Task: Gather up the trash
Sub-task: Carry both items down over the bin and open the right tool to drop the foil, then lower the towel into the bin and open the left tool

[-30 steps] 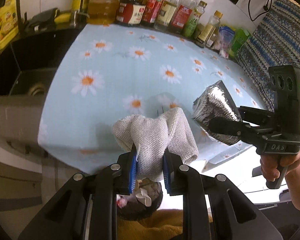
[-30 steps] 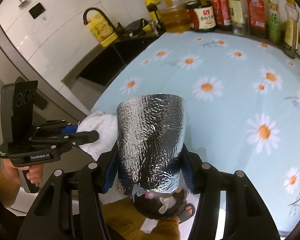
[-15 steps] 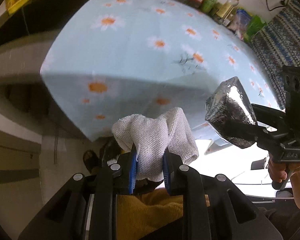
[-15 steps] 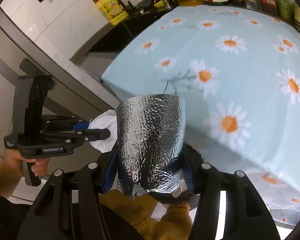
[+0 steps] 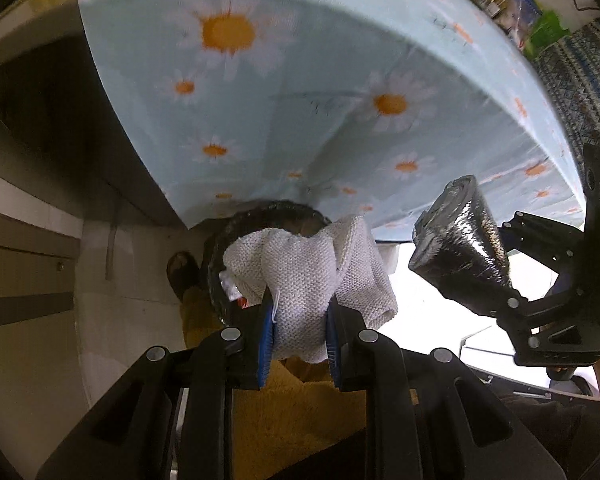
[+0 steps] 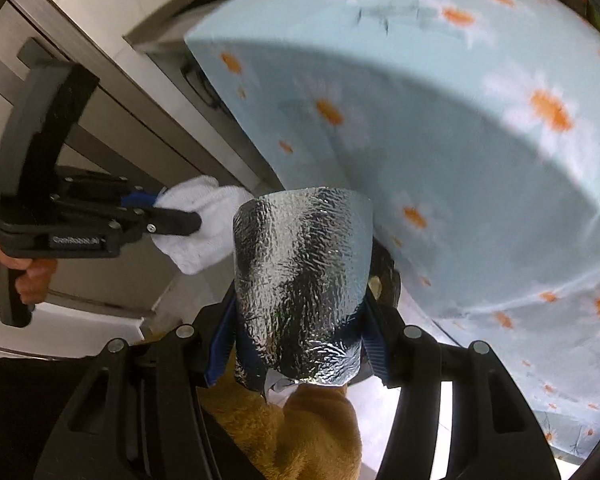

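while the left gripper [image 5: 300, 332] pinches a white cloth [image 5: 312, 276] at lower centre of its frame, above a dark bin rim [image 5: 236, 224], the right gripper [image 6: 296, 340] clamps a foil pouch [image 6: 300, 280] below the daisy tablecloth [image 6: 440, 140].

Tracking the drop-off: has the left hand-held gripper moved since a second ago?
Yes. The left hand-held gripper dropped below the tablecloth edge, toward the bin.

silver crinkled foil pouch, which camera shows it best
The right wrist view: the silver crinkled foil pouch fills the centre, its embossed face clamped in the right gripper. The left wrist view shows it smaller, edge-on, at the right.
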`<state>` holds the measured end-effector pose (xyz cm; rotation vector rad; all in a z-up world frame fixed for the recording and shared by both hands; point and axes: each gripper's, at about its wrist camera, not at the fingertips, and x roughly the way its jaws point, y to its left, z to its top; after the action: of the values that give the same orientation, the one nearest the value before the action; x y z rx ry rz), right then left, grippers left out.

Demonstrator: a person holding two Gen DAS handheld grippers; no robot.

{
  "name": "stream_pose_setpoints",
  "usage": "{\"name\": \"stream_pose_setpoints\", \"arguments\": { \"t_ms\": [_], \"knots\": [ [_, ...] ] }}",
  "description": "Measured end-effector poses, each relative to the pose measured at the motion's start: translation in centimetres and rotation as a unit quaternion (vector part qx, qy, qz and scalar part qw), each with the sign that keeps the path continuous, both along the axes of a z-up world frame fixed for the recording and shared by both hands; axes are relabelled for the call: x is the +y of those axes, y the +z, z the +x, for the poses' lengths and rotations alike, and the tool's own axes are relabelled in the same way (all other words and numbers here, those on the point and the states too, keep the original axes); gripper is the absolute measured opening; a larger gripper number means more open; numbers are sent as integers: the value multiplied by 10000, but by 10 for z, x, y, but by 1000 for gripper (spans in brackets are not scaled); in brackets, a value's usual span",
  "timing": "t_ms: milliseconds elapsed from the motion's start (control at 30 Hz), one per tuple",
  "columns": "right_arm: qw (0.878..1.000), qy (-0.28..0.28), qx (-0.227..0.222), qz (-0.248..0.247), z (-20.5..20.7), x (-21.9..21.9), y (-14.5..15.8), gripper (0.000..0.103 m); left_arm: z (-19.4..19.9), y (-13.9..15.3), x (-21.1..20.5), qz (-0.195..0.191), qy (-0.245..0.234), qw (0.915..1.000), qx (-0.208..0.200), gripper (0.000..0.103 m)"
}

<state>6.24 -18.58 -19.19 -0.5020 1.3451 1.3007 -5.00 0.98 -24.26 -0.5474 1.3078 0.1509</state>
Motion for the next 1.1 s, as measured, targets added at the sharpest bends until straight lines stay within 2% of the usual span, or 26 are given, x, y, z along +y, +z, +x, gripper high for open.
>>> {"name": "stream_pose_setpoints", "arguments": {
  "t_ms": [167,433,700,833,900,967,1100],
  "knots": [
    [9996,-81,150,-239,-4,6,-24,56,-1,-14,-4,-64,-35,9999,156,21],
    [9985,-230,249,-421,-4,18,-42,56,-3,-31,-2,-179,-39,9993,327,22],
    [9983,-271,271,-432,-10,12,-44,57,-3,-33,-3,-197,-69,9991,363,25],
    [9981,-334,225,-461,-7,10,-44,58,-2,-33,-2,-212,-59,9991,376,31],
    [9979,-404,232,-460,-5,11,-43,62,-2,-33,-2,-236,-70,9990,386,37],
    [9976,-465,237,-451,-3,9,-40,68,-2,-32,-1,-253,-96,9989,379,38],
    [9975,-514,244,-418,-1,8,-37,69,-1,-30,-2,-215,-68,9990,398,38]
  ]
}}
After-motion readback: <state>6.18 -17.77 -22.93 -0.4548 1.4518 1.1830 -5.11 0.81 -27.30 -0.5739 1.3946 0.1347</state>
